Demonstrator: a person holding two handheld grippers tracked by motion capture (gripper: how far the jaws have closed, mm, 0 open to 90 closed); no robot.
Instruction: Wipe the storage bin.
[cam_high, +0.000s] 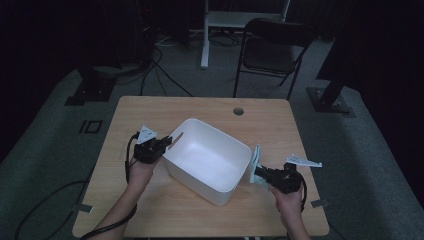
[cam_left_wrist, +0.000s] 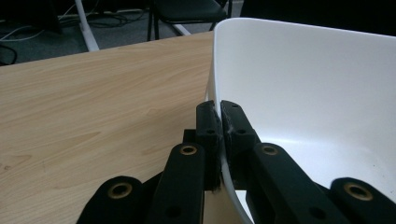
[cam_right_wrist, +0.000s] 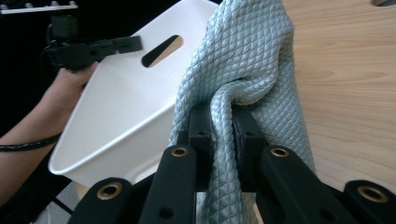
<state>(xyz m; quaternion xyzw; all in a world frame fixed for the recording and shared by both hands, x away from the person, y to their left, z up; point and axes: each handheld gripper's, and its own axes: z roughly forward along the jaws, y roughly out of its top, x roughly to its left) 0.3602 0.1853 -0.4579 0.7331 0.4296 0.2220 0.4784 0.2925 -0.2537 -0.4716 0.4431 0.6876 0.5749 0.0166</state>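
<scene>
A white plastic tub (cam_high: 207, 160) sits near the middle of a light wooden table (cam_high: 150, 110), turned at an angle so that one corner points toward the person's edge. It is open at the top, its inside bare white, and a slot-shaped handle opening (cam_right_wrist: 161, 50) is cut through the end wall on the person's left. The left gripper (cam_high: 167, 143) is clamped on the rim of that left end wall: in the left gripper view its two black jaws stand almost together, one on the outside and one on the inside, with the thin white wall (cam_left_wrist: 224, 140) pinched between their pads. The left hand (cam_high: 142, 167) holds this gripper just beside the tub, and a black cable (cam_high: 127, 155) trails from it. At the tub's opposite, right end, a pale blue-grey quilted cloth (cam_high: 255, 164) hangs just beside the outer wall; whether it touches the wall cannot be told. The right gripper (cam_high: 261, 175) grips this cloth: in the right gripper view the jaws are narrow, closed on a bunched fold of the diamond-patterned fabric (cam_right_wrist: 243, 60), which rises above the jaws and drapes down on both sides of them. The right hand (cam_high: 289, 197) holds that gripper near the table's right front corner, with a grey three-cornered plate (cam_high: 303, 161) on top. A round hole (cam_high: 238, 111) shows in the tabletop toward the far edge. Beyond the table, on a dim grey floor, stand a dark folding chair (cam_high: 272, 47) and loose cables (cam_high: 160, 75).
</scene>
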